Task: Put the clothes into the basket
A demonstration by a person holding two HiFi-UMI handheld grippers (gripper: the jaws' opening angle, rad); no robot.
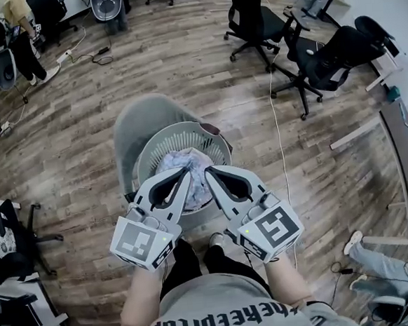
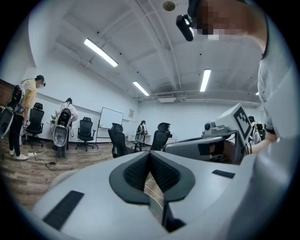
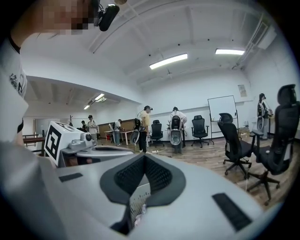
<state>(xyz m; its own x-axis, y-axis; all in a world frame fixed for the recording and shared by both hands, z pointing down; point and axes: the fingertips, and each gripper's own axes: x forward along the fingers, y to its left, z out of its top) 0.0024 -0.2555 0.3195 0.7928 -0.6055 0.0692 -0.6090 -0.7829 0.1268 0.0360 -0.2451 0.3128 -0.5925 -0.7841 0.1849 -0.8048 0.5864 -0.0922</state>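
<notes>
A round grey slatted basket [image 1: 177, 130] stands on the floor in front of the person, resting against a grey seat [image 1: 141, 116]. Pale blue, white and pink clothes [image 1: 173, 160] lie heaped inside it. Over the basket hang both grippers, side by side and pointing away from the person. The left gripper [image 1: 188, 171] is shut with nothing in it, its dark ribbed pads meeting in the left gripper view [image 2: 150, 157]. Just as empty, the right gripper [image 1: 207, 171] is shut, pads together in the right gripper view [image 3: 144, 160]. Each gripper shows beside the other's jaws.
Black office chairs [image 1: 252, 20] [image 1: 331, 59] stand at the back right on the wood floor. A cable [image 1: 276, 118] runs down the floor right of the basket. A table edge [image 1: 402, 151] is at the right, another chair [image 1: 7, 239] at the left. People stand far off [image 1: 18, 29].
</notes>
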